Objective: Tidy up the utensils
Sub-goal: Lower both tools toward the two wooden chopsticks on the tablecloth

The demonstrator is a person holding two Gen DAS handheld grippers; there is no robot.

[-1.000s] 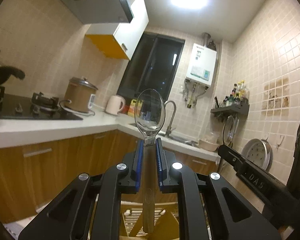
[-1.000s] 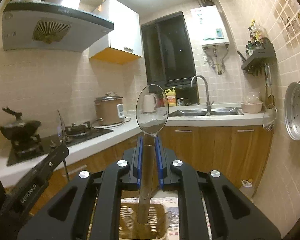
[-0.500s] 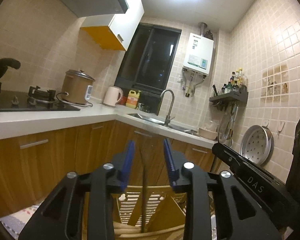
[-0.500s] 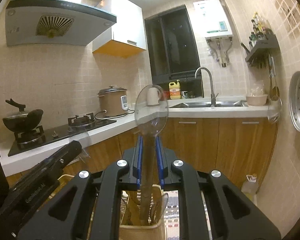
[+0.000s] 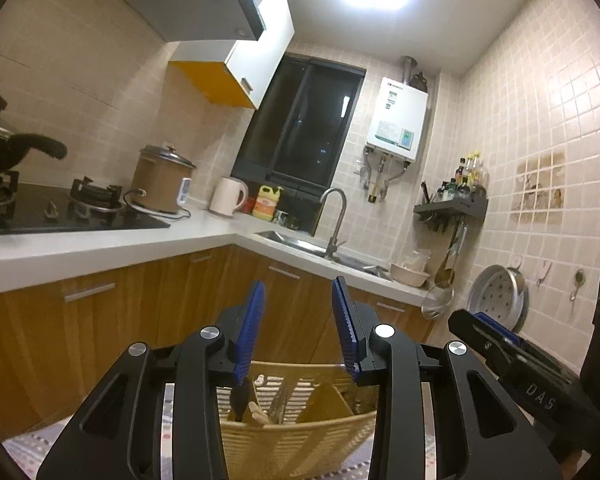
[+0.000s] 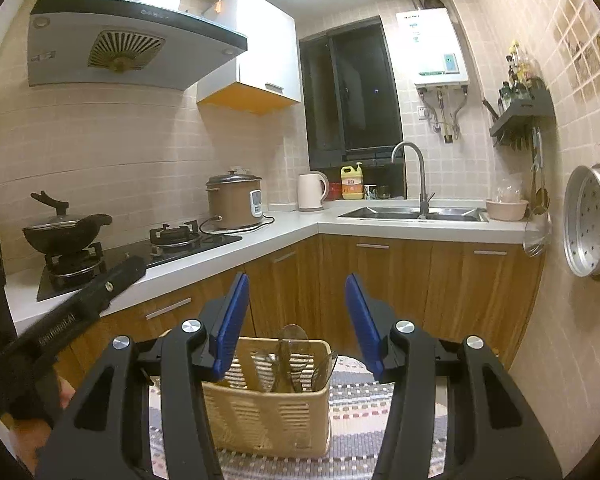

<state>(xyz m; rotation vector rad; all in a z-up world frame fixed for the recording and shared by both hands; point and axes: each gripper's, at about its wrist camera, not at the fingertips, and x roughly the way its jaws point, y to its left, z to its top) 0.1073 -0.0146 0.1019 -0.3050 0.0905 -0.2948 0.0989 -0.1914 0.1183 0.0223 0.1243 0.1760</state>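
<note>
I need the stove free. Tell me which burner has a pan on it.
The left burner, farther from the rice cooker, holds the black pan; the burner beside the cooker is bare.

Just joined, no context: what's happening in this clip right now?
A person with a handheld gripper in each hand is sorting utensils into a slotted beige basket on a patterned mat in a kitchen. Both the left gripper and the right gripper have just been opening and now stand open with nothing between their jaws. A clear spoon stands upright in the basket among other utensils, right below the right gripper. Both grippers hover just above the basket.
</note>
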